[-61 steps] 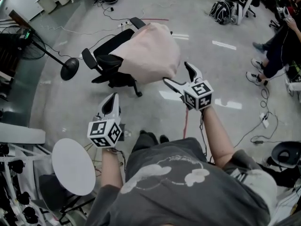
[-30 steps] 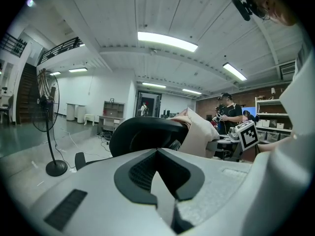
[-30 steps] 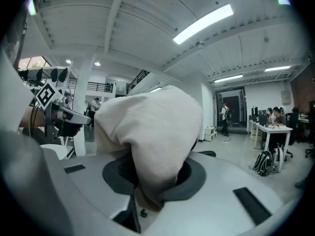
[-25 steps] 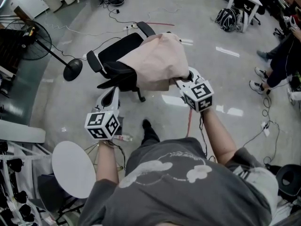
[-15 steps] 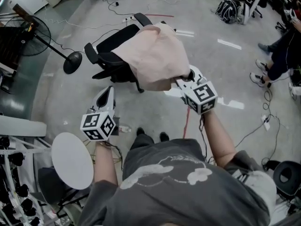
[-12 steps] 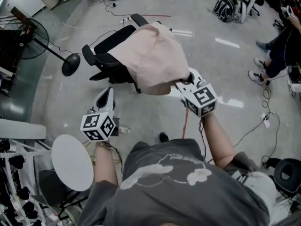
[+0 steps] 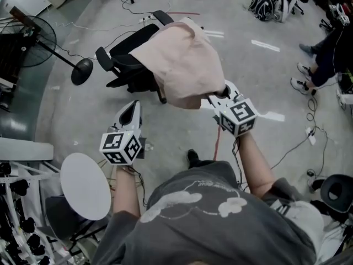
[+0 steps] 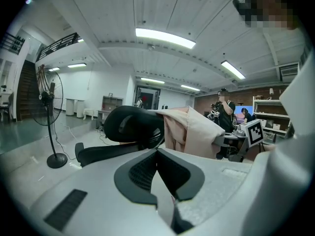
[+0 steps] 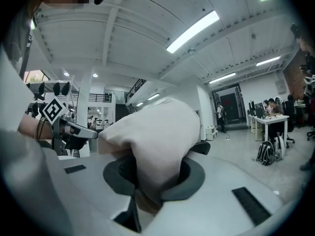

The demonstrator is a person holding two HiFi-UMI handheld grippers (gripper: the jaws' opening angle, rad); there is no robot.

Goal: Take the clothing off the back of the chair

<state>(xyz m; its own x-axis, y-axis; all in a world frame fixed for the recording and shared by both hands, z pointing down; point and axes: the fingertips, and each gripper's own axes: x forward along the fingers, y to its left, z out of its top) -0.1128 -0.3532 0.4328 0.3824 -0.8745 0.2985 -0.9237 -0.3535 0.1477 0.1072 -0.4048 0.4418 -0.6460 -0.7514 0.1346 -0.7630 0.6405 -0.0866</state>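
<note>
A pale pink garment (image 7: 182,59) hangs over the back of a black office chair (image 7: 128,54) on the grey floor. My right gripper (image 7: 219,96) is shut on the garment's near lower edge, and the cloth bunches between its jaws (image 9: 142,181). From the right gripper view the garment (image 9: 155,132) hides most of the chair. My left gripper (image 7: 131,114) is shut and holds nothing, a short way in front of the chair's seat side. In the left gripper view its closed jaws (image 8: 157,156) point at the chair's headrest (image 8: 130,124), with the garment (image 8: 192,132) to the right.
A standing fan (image 7: 33,35) with a round base (image 7: 81,70) stands to the chair's left. A round white tabletop (image 7: 85,186) is near my left elbow. Cables, one of them red (image 7: 217,139), run over the floor. A backpack (image 7: 263,4) and seated people (image 7: 331,48) are at the right.
My right gripper, open beside the garment at first, has closed on its lower edge and drawn it up and toward me. The left gripper has shifted a little and stayed shut.
</note>
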